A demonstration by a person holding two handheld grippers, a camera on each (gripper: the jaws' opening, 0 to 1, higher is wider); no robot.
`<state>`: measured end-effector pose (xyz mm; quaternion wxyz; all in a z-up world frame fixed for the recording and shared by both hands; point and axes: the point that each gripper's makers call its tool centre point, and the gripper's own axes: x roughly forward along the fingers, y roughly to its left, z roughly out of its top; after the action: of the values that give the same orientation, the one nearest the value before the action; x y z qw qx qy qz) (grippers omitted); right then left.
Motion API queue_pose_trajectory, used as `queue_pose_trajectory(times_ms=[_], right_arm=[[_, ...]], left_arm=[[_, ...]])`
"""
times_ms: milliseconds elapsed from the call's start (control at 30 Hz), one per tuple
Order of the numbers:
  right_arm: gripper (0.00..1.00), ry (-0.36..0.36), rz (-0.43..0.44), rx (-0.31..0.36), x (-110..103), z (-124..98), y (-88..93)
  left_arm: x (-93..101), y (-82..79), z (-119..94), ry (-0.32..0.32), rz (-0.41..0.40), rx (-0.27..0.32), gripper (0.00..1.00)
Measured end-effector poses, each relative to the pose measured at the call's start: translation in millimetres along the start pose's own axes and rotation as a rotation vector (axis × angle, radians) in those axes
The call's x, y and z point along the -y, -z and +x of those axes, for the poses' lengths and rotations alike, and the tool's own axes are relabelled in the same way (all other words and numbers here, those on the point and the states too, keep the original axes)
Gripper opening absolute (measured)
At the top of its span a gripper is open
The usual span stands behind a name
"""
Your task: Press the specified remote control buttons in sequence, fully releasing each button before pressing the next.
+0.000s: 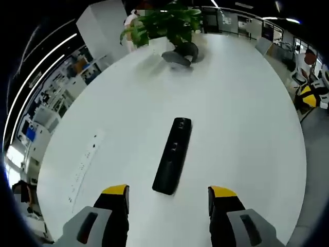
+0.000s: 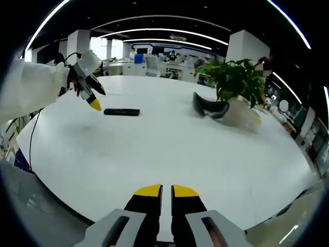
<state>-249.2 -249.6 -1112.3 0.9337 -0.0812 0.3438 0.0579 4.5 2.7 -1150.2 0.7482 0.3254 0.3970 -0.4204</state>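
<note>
Left gripper view: large white oval table (image 1: 241, 128) carrying a leafy green potted plant (image 1: 167, 23) at the far end, slim black remote control (image 1: 173, 155) lying flat mid-table, just ahead of the left gripper (image 1: 168, 198), fingers spread apart, gripping nothing. Right gripper view: right gripper (image 2: 166, 198) hovering at the table edge, fingers nearly together, gripping nothing, remote well apart.

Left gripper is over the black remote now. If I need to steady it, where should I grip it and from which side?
Grip the black remote across its narrow width near the end closest to the open left gripper, coming straight down. It lies flat, lengthwise between the jaws, long sides exposed.
</note>
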Motion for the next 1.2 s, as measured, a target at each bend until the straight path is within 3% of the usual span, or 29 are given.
queue_pose_trajectory(times_ms=[167, 267, 500, 533, 600, 667, 833, 933, 1200], right_arm=[[0.0, 0.001, 0.002, -0.024, 0.7, 1.6, 4.3], [0.0, 0.009, 0.0, -0.028, 2.2, 1.6, 5.1], [0.0, 0.014, 0.004, -0.041, 3.0, 2.5, 8.4], [0.0, 0.015, 0.004, -0.043, 3.3, 2.7, 8.9], [0.0, 0.016, 0.001, -0.049, 3.7, 3.3, 10.3], [0.0, 0.008, 0.001, -0.054, 2.5, 3.5, 10.9], [0.0, 0.0, -0.007, -0.072, 0.9, 5.0, 14.0], [0.0, -0.004, -0.01, -0.074, 0.1, 4.9, 14.3], [0.0, -0.012, -0.013, -0.081, -1.5, 5.0, 15.4]], left_arm=[[-0.9, 2.0, 18.6, 0.012, 0.039, -0.031, 0.61], [0.8, 2.9, 30.0, 0.033, 0.01, -0.051, 0.6], [-1.1, 4.1, 47.9, 0.05, 0.035, -0.096, 0.6], [-0.8, 1.1, 48.1, 0.074, 0.019, -0.09, 0.57], [-4.0, -0.1, 50.1, 0.063, 0.016, -0.095, 0.58], [-0.1, 0.5, 50.8, 0.099, 0.044, -0.111, 0.57], [1.2, 2.0, 54.7, 0.167, 0.024, -0.164, 0.56], [-2.0, 3.8, 55.9, 0.183, -0.004, -0.183, 0.59], [0.6, 4.7, 54.2, 0.192, 0.043, -0.218, 0.58]])
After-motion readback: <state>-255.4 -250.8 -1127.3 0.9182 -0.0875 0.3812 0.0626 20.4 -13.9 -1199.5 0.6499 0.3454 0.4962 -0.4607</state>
